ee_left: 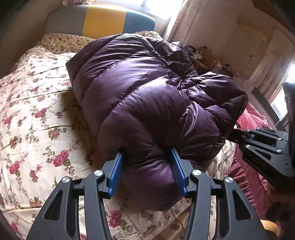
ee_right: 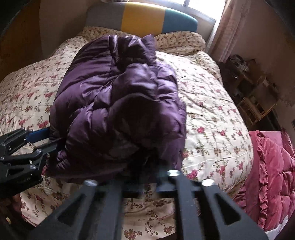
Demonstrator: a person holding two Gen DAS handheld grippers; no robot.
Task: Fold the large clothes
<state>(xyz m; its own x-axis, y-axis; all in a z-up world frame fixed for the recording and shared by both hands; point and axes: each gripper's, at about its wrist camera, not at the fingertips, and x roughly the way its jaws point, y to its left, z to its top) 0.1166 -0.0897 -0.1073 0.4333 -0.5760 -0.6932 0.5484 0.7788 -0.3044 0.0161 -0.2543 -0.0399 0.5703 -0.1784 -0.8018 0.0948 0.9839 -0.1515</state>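
Purple puffer jacket [ee_left: 147,96], folded into bundle, lies on floral bed [ee_left: 33,103], long axis running away toward headboard. Left tongs [ee_left: 147,162] clamped on near end. Right tongs [ee_left: 232,135] at bundle's right side; blurred, grip unclear.

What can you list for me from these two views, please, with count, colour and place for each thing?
puffer jacket: one, dark purple, bundled on the bed's middle
bedspread: one, cream with red flowers, covering the bed
headboard: one, grey, yellow and teal, at the bed's far end
ruffled quilt: one, pink-red, beside the bed on the right
curtain: one, pale patterned, by the window
left gripper: one, black with blue pads, clamped on the jacket's near end
right gripper: one, black, at the jacket's right edge; grip hidden
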